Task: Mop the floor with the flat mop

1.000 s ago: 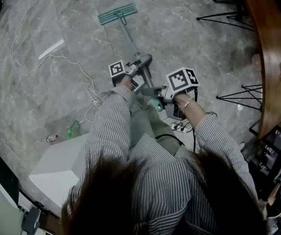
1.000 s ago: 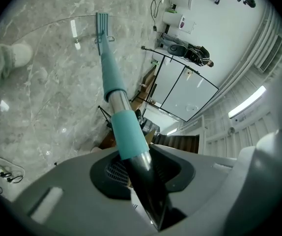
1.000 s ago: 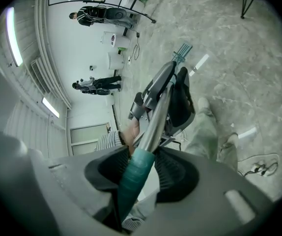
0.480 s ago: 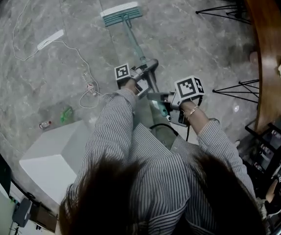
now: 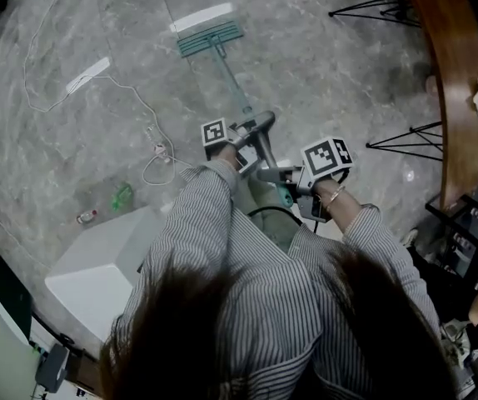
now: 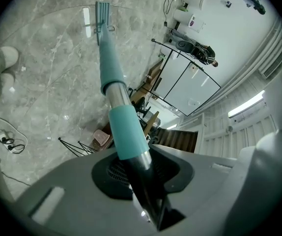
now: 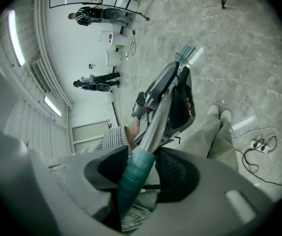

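We look down on the teal flat mop [image 5: 210, 36], its head flat on the grey marble floor [image 5: 331, 65] ahead of us and its metal handle [image 5: 229, 77] slanting back toward us. Left of the handle, a thin white cable [image 5: 139, 100] trails to a white power strip [image 5: 161, 151]. Nearer us lies a green plastic bottle [image 5: 122, 197], just beyond a white box [image 5: 97, 269]. A curved brown wooden bench [image 5: 464, 98] stands at the right, with black tripod legs [image 5: 401, 140] to its left.

The head view is looking steeply down from above the person's striped shoulders [image 5: 256, 290] onto the marble floor [image 5: 331, 90]. The left gripper view is peering close along the mop handle [image 6: 112, 77] toward the mop head [image 6: 102, 10]. The right gripper view is looking along that same handle from further back, so all three are sharing handle, head and floor.
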A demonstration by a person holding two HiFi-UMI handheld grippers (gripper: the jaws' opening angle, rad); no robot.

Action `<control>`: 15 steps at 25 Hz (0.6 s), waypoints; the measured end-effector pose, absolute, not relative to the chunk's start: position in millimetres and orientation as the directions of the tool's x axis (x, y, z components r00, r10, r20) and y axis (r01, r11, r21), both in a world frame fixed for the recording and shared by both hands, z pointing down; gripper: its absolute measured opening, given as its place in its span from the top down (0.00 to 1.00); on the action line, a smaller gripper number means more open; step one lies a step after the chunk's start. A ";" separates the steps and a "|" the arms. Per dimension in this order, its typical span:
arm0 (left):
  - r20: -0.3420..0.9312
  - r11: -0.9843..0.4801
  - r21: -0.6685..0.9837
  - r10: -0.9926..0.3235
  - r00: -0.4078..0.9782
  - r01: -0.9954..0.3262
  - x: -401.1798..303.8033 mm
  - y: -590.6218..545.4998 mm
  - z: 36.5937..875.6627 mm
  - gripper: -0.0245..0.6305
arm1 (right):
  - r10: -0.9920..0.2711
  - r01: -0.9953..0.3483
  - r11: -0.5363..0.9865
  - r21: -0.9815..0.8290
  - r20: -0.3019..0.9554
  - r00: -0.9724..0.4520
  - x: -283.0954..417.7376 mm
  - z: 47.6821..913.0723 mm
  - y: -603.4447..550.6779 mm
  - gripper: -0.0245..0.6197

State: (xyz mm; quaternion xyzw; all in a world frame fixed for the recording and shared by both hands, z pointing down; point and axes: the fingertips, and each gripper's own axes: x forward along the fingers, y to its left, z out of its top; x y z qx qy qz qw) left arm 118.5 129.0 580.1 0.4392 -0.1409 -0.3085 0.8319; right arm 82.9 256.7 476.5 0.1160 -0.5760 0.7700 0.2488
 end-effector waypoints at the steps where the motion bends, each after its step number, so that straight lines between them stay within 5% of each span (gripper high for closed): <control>1: -0.037 0.426 0.817 -0.633 0.773 0.388 118.7 129.1 579.6 0.84 | 0.250 -0.518 -0.213 -0.829 0.466 -0.849 82.7 476.4 256.5 0.69; 15: -0.023 0.420 0.827 -0.639 0.769 0.374 117.4 129.7 581.3 0.83 | 0.245 -0.514 -0.203 -0.833 0.465 -0.851 80.9 475.0 256.8 0.69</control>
